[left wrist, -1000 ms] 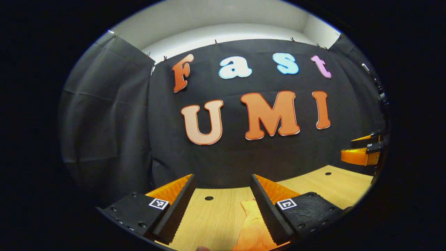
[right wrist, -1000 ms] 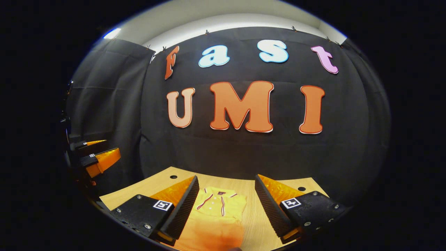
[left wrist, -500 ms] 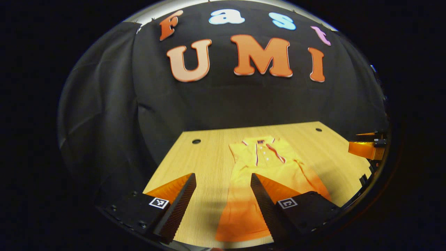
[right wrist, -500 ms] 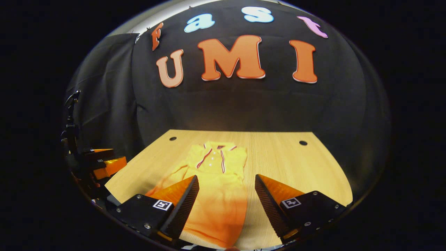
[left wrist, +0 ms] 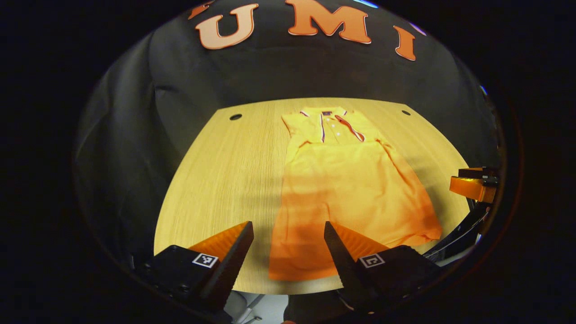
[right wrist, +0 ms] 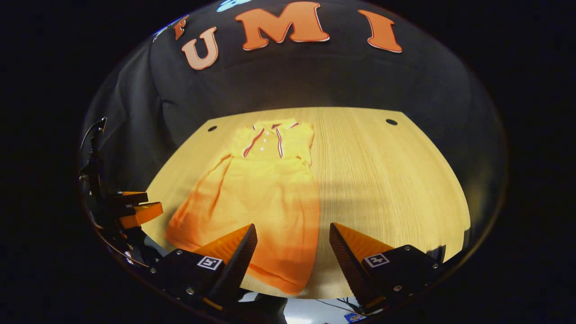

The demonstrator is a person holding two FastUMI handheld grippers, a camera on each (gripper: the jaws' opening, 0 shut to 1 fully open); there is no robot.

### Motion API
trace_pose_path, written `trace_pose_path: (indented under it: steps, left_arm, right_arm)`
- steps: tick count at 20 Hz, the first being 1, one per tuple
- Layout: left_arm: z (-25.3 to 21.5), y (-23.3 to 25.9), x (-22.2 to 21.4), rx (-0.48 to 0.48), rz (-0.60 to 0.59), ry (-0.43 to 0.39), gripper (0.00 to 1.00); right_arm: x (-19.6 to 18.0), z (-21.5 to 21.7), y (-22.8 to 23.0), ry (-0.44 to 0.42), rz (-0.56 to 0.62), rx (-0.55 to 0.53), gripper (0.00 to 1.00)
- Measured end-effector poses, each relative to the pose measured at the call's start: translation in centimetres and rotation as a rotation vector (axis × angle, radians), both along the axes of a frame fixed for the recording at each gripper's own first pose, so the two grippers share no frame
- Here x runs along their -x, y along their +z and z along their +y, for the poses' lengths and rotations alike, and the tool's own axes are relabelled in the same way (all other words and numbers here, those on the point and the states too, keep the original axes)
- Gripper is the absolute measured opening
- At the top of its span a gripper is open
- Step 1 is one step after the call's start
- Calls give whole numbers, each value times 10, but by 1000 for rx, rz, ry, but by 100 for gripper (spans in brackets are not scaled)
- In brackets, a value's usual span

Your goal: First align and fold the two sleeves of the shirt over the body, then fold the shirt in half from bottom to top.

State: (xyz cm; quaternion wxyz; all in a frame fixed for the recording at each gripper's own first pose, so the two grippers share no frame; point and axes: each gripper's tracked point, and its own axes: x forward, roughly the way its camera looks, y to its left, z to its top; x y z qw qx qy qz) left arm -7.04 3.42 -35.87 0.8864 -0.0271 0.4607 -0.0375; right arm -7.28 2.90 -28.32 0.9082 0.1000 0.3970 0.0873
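Observation:
A yellow-orange polo shirt [left wrist: 346, 180] lies flat on the wooden table [left wrist: 216, 180], collar at the far end and hem at the near edge. No sleeve sticks out to either side of it. My left gripper [left wrist: 288, 229] hovers open above the hem's left corner, with nothing between its fingers. In the right gripper view the shirt [right wrist: 265, 189] lies left of centre, and my right gripper [right wrist: 292, 229] hangs open over the hem's right corner. Each gripper shows the other one at the side: the right gripper [left wrist: 472, 186] and the left gripper [right wrist: 135, 209].
The table has a small round hole near each far corner [left wrist: 235, 117] [right wrist: 391, 121]. Black cloth walls close the booth behind and at the sides. Bare wood [right wrist: 387, 180] stretches right of the shirt. A cable runs under the table's near edge [left wrist: 454, 240].
Both views have tipped down from the wall to the table and pulled back toward its near edge. The whole shirt is in sight now. Both grippers stay open.

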Motion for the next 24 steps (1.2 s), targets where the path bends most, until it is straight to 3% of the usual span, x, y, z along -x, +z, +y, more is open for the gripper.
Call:
trace_pose_path:
  steps: [9, 15, 20, 22, 24]
  left_arm:
    - [8, -47, 46, 86, 233, 43, 98]
    - [15, -74, 65, 99, 353, 111, 99]
    - [-3, -72, 53, 50, 306, 13, 96]
    - [-16, -72, 54, 52, 296, -24, 96]
    - [-27, -71, 58, 48, 289, -42, 78]
  right_arm:
    - [14, 15, -47, 2, 246, -61, 98]
    - [31, 21, -69, 58, 307, 25, 99]
    - [32, 20, -72, 81, 297, 89, 98]
    - [31, 19, -75, 75, 303, 109, 91]
    - [33, 19, -73, 47, 313, 90, 70]
